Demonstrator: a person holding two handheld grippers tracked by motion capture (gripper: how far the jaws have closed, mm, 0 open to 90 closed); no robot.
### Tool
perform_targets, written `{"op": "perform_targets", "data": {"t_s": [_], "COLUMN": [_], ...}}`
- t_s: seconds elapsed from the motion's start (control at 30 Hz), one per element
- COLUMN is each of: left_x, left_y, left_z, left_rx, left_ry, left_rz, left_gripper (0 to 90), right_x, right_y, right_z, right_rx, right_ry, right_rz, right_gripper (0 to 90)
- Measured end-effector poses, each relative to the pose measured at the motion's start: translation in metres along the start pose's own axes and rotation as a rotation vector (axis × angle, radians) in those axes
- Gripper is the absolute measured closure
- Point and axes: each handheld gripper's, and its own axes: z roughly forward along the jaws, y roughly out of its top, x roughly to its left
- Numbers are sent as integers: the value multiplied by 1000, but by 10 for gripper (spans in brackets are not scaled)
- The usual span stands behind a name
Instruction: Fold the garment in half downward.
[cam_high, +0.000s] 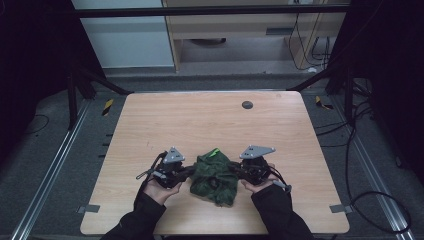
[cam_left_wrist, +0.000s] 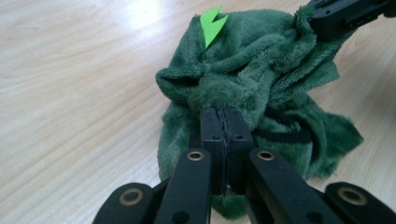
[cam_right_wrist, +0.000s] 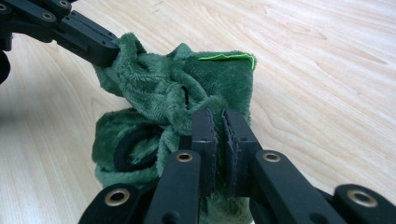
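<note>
A crumpled dark green plush cloth (cam_high: 216, 176) with a bright green tag (cam_high: 215, 152) lies near the table's front edge between my two grippers. My left gripper (cam_high: 186, 171) is shut on the cloth's left side; in the left gripper view its jaws pinch a fold of the plush cloth (cam_left_wrist: 243, 88) at the left gripper (cam_left_wrist: 225, 114). My right gripper (cam_high: 239, 171) is shut on the right side, the right gripper (cam_right_wrist: 219, 116) biting a fold of the cloth (cam_right_wrist: 168, 93). A black strap loop (cam_right_wrist: 135, 149) shows in the fabric.
The light wooden table (cam_high: 210, 120) has a small dark round disc (cam_high: 247, 104) near its far edge. Black frame bars and cables surround the table on the floor.
</note>
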Motion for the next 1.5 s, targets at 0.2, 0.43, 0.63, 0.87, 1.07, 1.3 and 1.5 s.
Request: {"op": "perform_targets", "data": {"t_s": [0.2, 0.43, 0.63, 0.87, 1.07, 1.3, 1.5], "left_x": [-4, -7, -9, -12, -15, -17, -18], "left_y": [-4, -10, -14, -19, -23, -29, -32], "left_z": [-2, -1, -1, -2, -2, -1, 3], "left_rx": [8, 30, 38, 52, 62, 79, 101], "left_ry": [-9, -16, -24, -27, -34, -39, -47], "left_rz": [5, 7, 8, 5, 3, 2, -3], "left_gripper": [894, 894, 894, 894, 894, 894, 893], "right_x": [4, 8, 11, 14, 17, 21, 22], "right_y": [-5, -11, -16, -21, -24, -31, -37], "right_z": [-2, -4, -4, -5, -6, -4, -2], "right_rx": [2, 1, 9, 19, 29, 50, 68], "right_ry": [14, 23, 35, 50, 66, 82, 92], "right_rz": [1, 4, 21, 31, 40, 51, 64], "right_gripper": [835, 829, 825, 828, 827, 822, 820]}}
